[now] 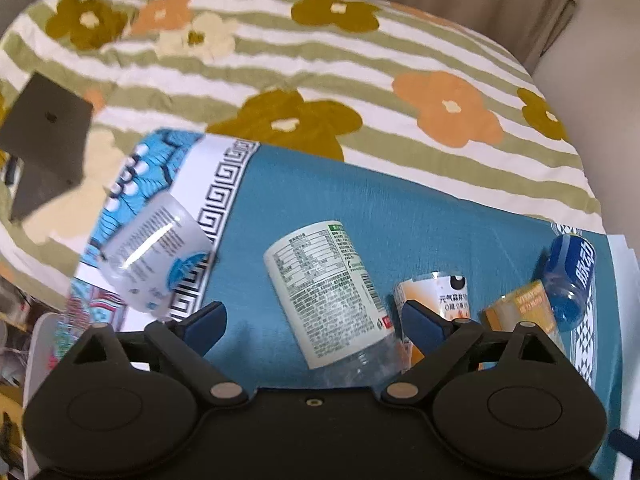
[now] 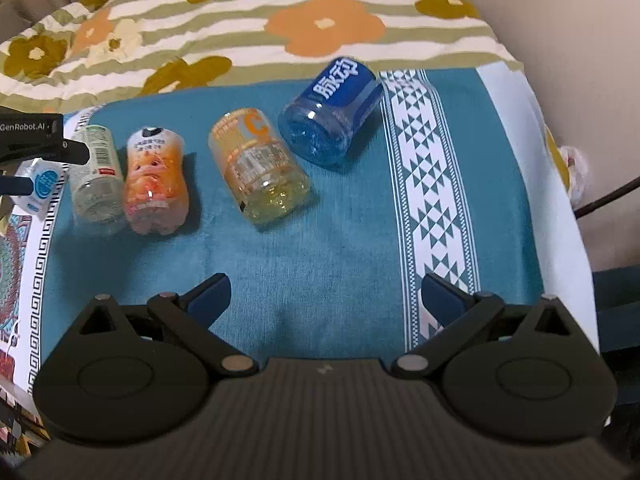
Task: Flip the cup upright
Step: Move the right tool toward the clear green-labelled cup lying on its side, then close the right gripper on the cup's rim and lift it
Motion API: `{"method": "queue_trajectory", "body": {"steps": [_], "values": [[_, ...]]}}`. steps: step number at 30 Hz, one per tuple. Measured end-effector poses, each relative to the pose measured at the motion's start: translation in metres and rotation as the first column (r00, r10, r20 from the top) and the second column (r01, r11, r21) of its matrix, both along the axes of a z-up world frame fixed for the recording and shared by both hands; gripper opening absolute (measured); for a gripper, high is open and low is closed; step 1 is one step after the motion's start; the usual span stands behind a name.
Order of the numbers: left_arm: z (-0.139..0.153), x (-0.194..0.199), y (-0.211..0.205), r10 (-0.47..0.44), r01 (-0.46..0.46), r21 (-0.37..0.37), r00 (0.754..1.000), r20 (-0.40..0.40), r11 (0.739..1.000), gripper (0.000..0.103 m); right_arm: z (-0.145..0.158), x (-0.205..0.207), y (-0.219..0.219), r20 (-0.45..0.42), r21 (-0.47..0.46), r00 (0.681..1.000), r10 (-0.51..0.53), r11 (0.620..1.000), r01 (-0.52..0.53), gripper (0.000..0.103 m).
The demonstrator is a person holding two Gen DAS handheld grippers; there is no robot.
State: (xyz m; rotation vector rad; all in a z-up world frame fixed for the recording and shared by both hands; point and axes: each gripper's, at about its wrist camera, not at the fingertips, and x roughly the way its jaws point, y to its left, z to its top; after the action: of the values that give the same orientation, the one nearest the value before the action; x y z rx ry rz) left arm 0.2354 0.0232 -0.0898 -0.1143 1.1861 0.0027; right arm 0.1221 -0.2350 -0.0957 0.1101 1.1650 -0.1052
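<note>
Both tools gape empty: our left tool (image 1: 312,316) over the green-label cup (image 1: 326,294), its base hidden; our right tool (image 2: 326,300) short of the yellow cup (image 2: 260,168), lying on the teal cloth (image 2: 320,232) over a flowered bed (image 2: 280,8).

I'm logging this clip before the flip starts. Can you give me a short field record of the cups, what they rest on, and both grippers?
cups: five cut-bottle cups, all on their sides
order, right wrist view, left to right: pale blue-label cup; green-label cup; orange cup; yellow cup; blue cup
surface: teal cloth over a floral bedspread
left gripper: open, empty, facing the green-label cup
right gripper: open, empty, short of the cups
</note>
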Motion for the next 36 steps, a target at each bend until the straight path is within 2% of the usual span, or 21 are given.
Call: {"method": "queue_trajectory", "body": {"steps": [10, 12, 13, 14, 21, 28, 36], "values": [[-0.026, 0.014, -0.005, -0.014, 0.013, -0.022, 0.997, -0.071, 1.0, 0.09, -0.016, 0.015, 0.005, -0.058, -0.001, 0.998, -0.023, 1.0, 0.023, 0.103], [-0.028, 0.015, -0.005, -0.019, 0.016, -0.034, 0.997, -0.073, 0.999, 0.084, -0.018, 0.017, 0.005, -0.065, 0.005, 0.998, -0.026, 1.0, 0.026, 0.103], [-0.029, 0.015, -0.005, -0.021, 0.017, -0.043, 0.997, -0.075, 0.999, 0.076, -0.019, 0.018, 0.004, -0.068, 0.006, 0.997, -0.027, 1.0, 0.027, 0.103], [-0.029, 0.016, -0.005, -0.021, 0.018, -0.046, 0.997, -0.077, 0.999, 0.074, -0.02, 0.018, 0.004, -0.069, 0.007, 0.997, -0.027, 1.0, 0.027, 0.103], [-0.027, 0.014, -0.004, -0.031, 0.029, -0.044, 0.998, -0.052, 0.999, 0.073, -0.02, 0.021, 0.004, -0.072, 0.007, 0.997, -0.026, 1.0, 0.026, 0.103], [-0.01, 0.002, -0.004, -0.026, 0.026, -0.048, 1.0, 0.003, 0.999, 0.072, -0.015, 0.016, 0.001, -0.05, 0.013, 0.999, -0.004, 1.0, 0.005, 0.103], [0.024, -0.037, -0.011, -0.02, 0.023, -0.029, 0.996, 0.087, 0.999, 0.072, 0.006, -0.004, -0.008, 0.023, 0.022, 0.999, 0.038, 0.999, -0.039, 0.103]]}}
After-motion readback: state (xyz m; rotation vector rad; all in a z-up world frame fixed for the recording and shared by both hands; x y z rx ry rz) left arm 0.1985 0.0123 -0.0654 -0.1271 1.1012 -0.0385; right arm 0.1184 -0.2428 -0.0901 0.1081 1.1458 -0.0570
